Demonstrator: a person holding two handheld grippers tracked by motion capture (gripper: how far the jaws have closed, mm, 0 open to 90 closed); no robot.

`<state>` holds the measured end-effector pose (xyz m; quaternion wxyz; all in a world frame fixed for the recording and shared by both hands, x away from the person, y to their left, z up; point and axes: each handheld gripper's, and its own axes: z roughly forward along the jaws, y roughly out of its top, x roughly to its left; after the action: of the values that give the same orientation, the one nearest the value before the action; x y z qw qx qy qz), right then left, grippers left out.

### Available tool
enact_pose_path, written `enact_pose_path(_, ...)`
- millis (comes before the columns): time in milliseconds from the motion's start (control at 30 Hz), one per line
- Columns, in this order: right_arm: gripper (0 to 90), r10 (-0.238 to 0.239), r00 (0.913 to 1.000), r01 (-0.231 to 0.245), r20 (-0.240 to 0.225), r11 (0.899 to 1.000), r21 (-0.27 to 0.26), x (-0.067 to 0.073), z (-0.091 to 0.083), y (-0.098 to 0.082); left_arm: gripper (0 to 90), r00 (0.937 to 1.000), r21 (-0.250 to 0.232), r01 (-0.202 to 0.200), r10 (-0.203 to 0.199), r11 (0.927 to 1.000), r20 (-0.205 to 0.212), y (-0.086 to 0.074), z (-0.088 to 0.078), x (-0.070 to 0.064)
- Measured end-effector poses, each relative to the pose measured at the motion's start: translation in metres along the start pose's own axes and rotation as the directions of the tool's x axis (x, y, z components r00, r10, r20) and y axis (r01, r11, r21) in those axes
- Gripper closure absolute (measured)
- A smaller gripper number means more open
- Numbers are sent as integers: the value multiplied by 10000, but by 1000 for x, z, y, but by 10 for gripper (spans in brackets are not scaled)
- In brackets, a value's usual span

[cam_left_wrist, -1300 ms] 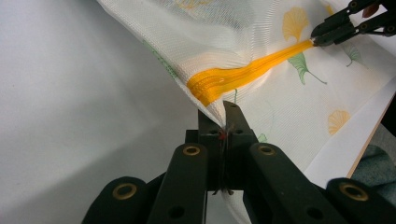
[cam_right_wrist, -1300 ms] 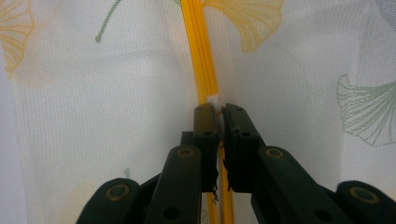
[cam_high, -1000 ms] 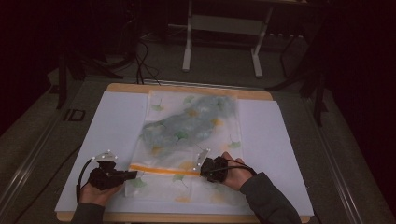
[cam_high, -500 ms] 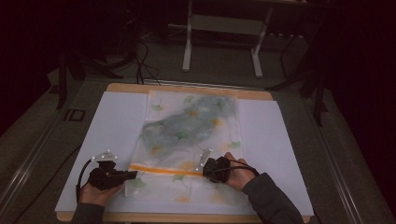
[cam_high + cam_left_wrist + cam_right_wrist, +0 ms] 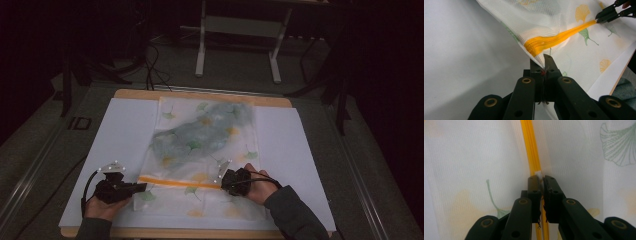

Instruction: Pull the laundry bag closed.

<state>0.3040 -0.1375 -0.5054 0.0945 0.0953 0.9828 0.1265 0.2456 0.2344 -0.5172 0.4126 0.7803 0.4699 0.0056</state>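
Observation:
A white mesh bag [image 5: 240, 150] printed with ginkgo leaves lies flat on the table, with bluish-green cloth [image 5: 200, 135] inside it. An orange zipper [image 5: 175, 181] runs across its near part. My left gripper [image 5: 142, 187] is shut on the bag's fabric at the zipper's left end; in the left gripper view its jaws [image 5: 543, 60] pinch the mesh just below the orange zipper [image 5: 549, 41]. My right gripper [image 5: 223, 181] is shut on the small white zipper pull [image 5: 538, 173] on the orange zipper [image 5: 530, 145]. The right gripper [image 5: 604, 16] also appears far along the zipper.
The bag rests on a white sheet [image 5: 115, 140] that covers a wooden table [image 5: 200, 95]. A metal stand [image 5: 237, 45] and cables [image 5: 150, 65] sit on the dark floor beyond the far edge. The person's sleeve [image 5: 295, 215] comes in at the bottom right.
The right gripper has crept slightly to the right along the zipper, showing a little more orange. The left gripper has stayed put.

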Motion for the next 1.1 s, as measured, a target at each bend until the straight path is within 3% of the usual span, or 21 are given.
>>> enact_pose_path(1100,843,259,9996,-262,124,9993,271,-5,-8,-27,886,10000,3,41,-41,10000,-48,-1,-1,2)
